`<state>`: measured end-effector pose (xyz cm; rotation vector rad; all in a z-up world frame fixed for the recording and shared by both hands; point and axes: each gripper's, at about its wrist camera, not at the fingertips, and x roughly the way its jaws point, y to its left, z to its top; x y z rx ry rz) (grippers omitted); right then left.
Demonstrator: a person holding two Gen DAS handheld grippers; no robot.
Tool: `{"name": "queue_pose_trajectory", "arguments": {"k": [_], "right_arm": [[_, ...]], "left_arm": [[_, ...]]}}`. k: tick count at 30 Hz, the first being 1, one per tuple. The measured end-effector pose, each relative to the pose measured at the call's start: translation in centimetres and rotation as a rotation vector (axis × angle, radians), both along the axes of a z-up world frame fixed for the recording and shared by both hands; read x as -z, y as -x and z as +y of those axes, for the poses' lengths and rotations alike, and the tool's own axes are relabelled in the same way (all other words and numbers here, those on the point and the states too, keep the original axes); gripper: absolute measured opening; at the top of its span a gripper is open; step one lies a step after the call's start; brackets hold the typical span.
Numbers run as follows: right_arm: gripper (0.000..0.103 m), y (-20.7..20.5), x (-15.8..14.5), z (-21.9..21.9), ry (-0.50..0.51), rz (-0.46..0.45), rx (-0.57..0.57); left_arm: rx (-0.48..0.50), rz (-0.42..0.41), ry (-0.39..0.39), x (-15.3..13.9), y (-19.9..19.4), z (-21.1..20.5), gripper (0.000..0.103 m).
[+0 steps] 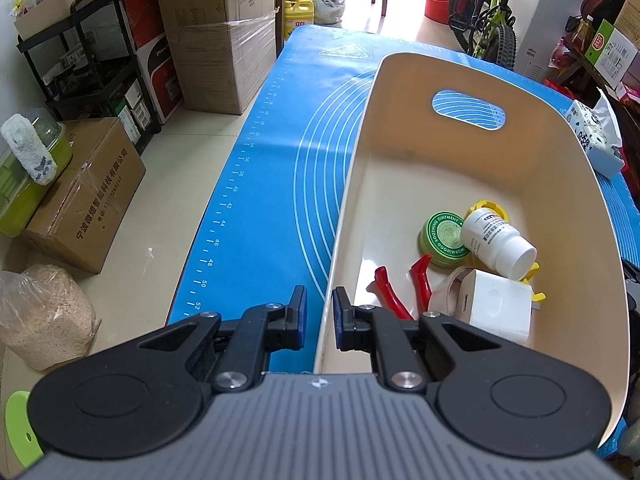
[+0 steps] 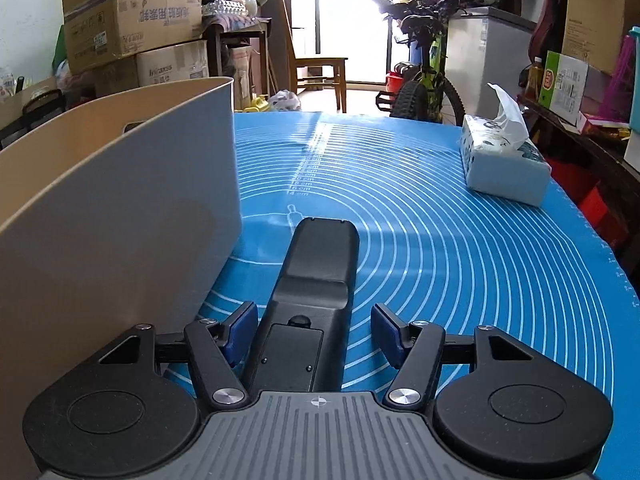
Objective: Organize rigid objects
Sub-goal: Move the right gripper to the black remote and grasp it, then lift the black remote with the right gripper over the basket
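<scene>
Judging by what lies in the beige bin point(image 1: 400, 184), most of the sorting looks done. On its floor sit a green ointment tin point(image 1: 444, 239), a white pill bottle point(image 1: 496, 242) lying on its side just at three o'clock of the tin, red-handled pliers point(image 1: 404, 286) at about seven o'clock of the tin, and a white charger block point(image 1: 498, 306) at six o'clock of the bottle. Something yellow shows under the bottle, too hidden to name.

One piece is left outside: a black remote control point(image 2: 316, 284) lying back-up on the blue mat point(image 2: 460, 248), just beside the bin's outer wall, which stands at nine o'clock of it.

The right gripper point(image 2: 314, 334) straddles the remote's near end with its jaws spread; the blue pads point(image 2: 386, 334) stand clear on the right, while the left pad is close enough that I cannot rule out a touch. No grasp is made yet. The left gripper point(image 1: 320, 320) is clenched onto the bin's near rim, its pads on either side of the wall, steadying it.

What remains, as I judge it, is closing on the remote, lifting it over the wall and dropping it inside. The tissue box point(image 2: 502, 164) at one o'clock is soft goods and probably stays.
</scene>
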<state>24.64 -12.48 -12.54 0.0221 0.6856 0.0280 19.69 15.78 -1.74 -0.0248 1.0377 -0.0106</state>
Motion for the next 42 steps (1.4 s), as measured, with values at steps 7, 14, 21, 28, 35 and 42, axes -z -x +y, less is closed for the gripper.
{"name": "queue_pose_trajectory", "arguments": {"k": [7, 14, 21, 28, 35, 42], "right_arm": [[0.069, 0.2, 0.5, 0.6, 0.029, -0.042, 0.027], [0.054, 0.2, 0.4, 1.3, 0.064, -0.052, -0.005], [0.053, 0.6, 0.0, 1.6, 0.082, -0.065, 0.007], [0.053, 1.0, -1.7, 0.8, 0.051, -0.089, 0.048], [0.053, 1.6, -4.7, 0.1, 0.033, -0.144, 0.068], [0.053, 2.9, -9.1, 0.7, 0.016, -0.207, 0.031]], "left_arm": [[0.0, 0.001, -0.004, 0.0, 0.0, 0.0, 0.016], [0.0, 0.001, -0.006, 0.1, 0.1, 0.1, 0.016], [0.0, 0.001, -0.005, 0.1, 0.1, 0.1, 0.016], [-0.001, 0.001, -0.004, 0.0, 0.1, 0.0, 0.016], [-0.002, 0.001, -0.003, -0.1, 0.1, -0.1, 0.016], [-0.003, 0.002, 0.0, -0.1, 0.1, -0.2, 0.016]]}}
